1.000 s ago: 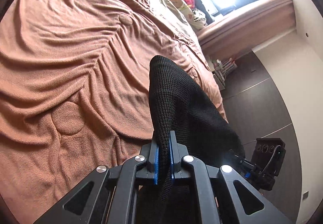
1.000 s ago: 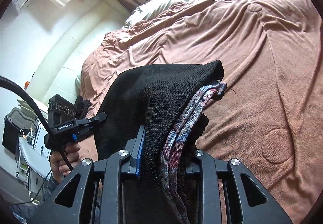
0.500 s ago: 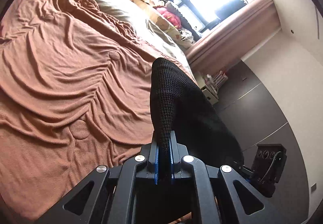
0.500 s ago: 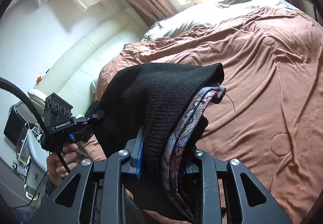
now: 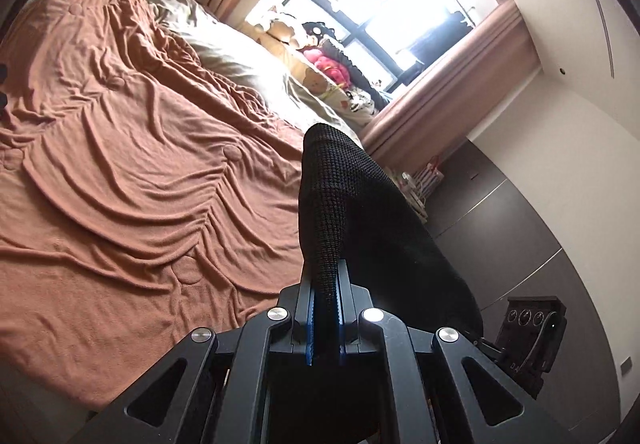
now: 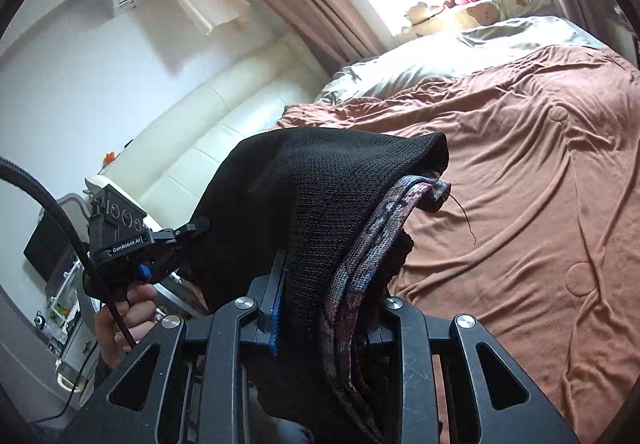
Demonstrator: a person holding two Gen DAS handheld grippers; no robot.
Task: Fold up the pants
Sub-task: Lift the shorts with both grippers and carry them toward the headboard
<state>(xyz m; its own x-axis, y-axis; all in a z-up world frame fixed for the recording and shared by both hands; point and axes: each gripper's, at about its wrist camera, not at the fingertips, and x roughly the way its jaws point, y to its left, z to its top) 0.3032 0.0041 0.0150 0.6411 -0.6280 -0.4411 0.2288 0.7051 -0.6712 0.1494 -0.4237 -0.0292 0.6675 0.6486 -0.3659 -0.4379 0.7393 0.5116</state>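
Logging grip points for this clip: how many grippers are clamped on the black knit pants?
2. The left gripper pinches a thin edge; the right gripper clamps a thicker bunch of the black knit pants, patterned inner layer included.

Your brown bedspread (image 5: 120, 184) lies bare across the frame's left and centre (wrinkled only); pillows (image 5: 236, 56) and toys (image 5: 320, 56) crowd the upper centre.

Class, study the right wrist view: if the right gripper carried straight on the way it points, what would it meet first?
Probably the brown bedspread. The right gripper is shut on the black pants, which it carries along; depth is uncertain.
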